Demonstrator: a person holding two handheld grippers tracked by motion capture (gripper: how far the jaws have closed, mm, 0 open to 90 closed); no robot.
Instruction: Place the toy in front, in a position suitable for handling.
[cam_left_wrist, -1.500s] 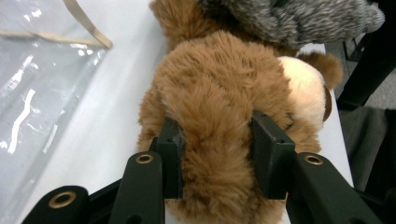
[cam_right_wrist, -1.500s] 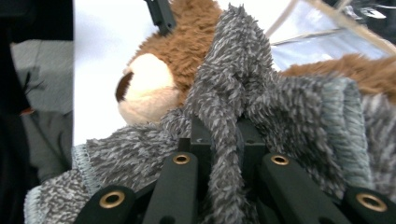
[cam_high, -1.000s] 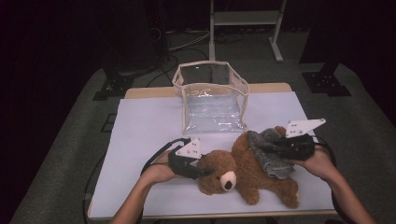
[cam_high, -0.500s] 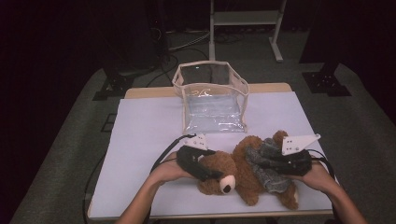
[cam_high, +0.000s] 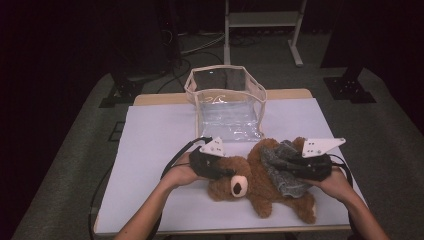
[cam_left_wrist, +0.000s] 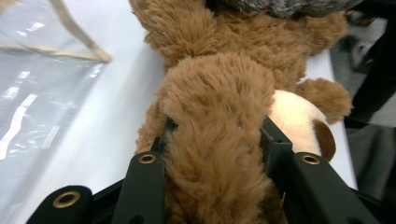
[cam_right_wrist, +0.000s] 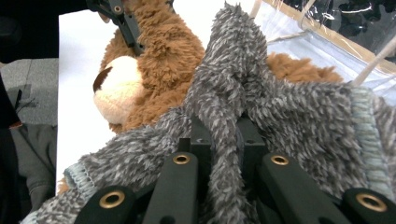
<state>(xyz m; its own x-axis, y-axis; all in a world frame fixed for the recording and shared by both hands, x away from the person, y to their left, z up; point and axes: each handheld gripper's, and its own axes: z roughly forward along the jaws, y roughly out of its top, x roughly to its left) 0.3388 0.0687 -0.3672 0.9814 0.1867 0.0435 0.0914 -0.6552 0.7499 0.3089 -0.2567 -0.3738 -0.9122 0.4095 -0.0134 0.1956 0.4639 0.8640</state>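
The teddy bear (cam_high: 255, 182) lies on the white counter (cam_high: 150, 145) near the clear bag (cam_high: 227, 107); the left gripper (cam_left_wrist: 215, 140) has just squeezed its fingers on the bear's head; the right gripper (cam_right_wrist: 223, 135) pinches the grey fuzzy cloth (cam_right_wrist: 289, 116) on the bear.

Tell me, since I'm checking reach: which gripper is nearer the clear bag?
Left. The left gripper, clamped on the teddy bear's head, sits just below the clear bag; the right gripper, gripping the grey cloth, lies farther right.

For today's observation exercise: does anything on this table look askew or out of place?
The teddy bear lies on its side, not sitting, with a grey fuzzy cloth bunched over its body. The clear bag behind stands upright. Nothing looks spilled or damaged.
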